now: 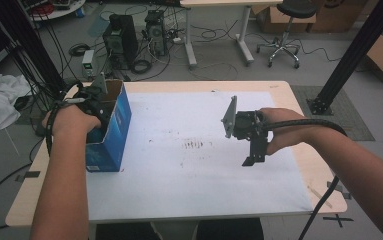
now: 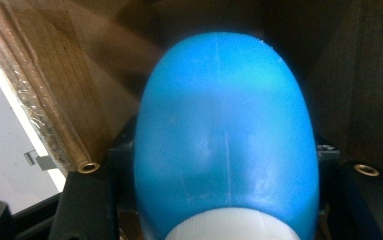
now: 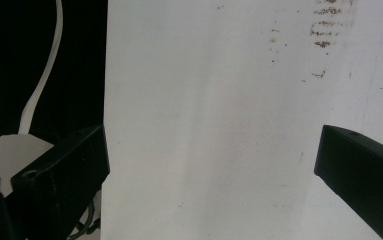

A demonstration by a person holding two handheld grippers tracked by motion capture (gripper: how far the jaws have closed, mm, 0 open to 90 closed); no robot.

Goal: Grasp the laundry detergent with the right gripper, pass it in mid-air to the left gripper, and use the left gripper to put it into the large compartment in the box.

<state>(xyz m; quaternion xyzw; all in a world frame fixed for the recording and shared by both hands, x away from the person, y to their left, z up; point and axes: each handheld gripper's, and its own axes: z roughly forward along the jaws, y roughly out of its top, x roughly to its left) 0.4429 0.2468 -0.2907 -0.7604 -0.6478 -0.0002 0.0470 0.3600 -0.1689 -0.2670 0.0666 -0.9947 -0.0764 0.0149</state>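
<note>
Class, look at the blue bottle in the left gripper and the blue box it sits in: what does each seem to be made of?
Bottle: likely plastic, smooth with a soft sheen and faint mould seam. Box: cardboard, glossy blue print outside, raw brown fibre inside.

A blue bottle [image 2: 226, 135] with a white cap at its near end and a smooth, rounded body sits inside an open cardboard box [image 1: 110, 131], seen end-on in the left gripper view. Brown inner walls rise close around it; whether it touches them is hard to tell. The box is blue on the outside, its top open, and it stands upright at the left edge of the table on a white sheet.
</note>
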